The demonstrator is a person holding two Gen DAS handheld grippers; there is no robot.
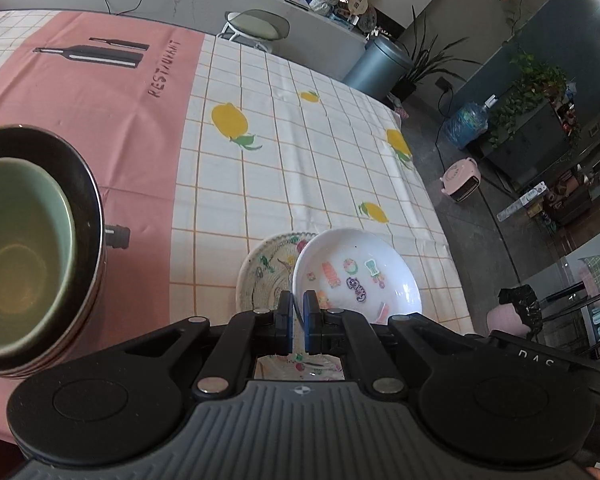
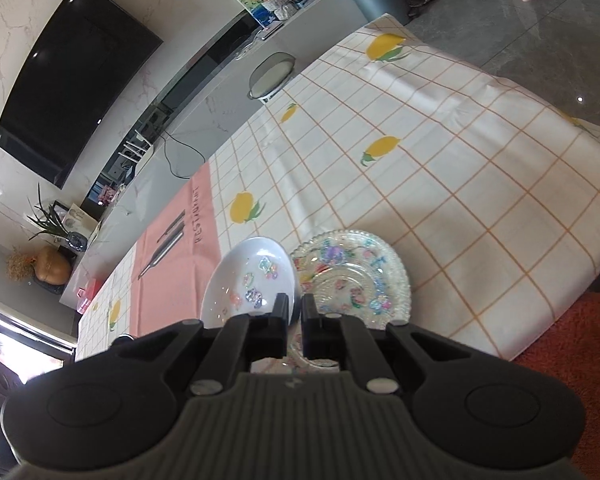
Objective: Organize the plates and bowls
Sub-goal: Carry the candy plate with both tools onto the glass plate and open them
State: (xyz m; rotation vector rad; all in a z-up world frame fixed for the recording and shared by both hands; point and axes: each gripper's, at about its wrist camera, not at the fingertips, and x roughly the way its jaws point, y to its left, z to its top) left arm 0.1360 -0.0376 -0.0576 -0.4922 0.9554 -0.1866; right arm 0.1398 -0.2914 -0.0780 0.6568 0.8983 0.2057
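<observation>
A worktop [image 1: 340, 168] draped in a lemon-print checked tablecloth [image 2: 440, 184] with a pink "RESTAURANT" panel [image 1: 112, 92] stands in a living room, a wall-mounted television [image 2: 72, 80] beyond it. Left of the panel's near edge, a green bowl [image 1: 16, 256] sits nested in a black bowl [image 1: 82, 184] (both empty). Right of the panel, the left gripper [image 1: 298, 308] pinches a white stickered dish [image 1: 360, 272], tilted, and the right gripper [image 2: 295, 312] has its fingers clamped on a patterned glass plate [image 2: 356, 272].
</observation>
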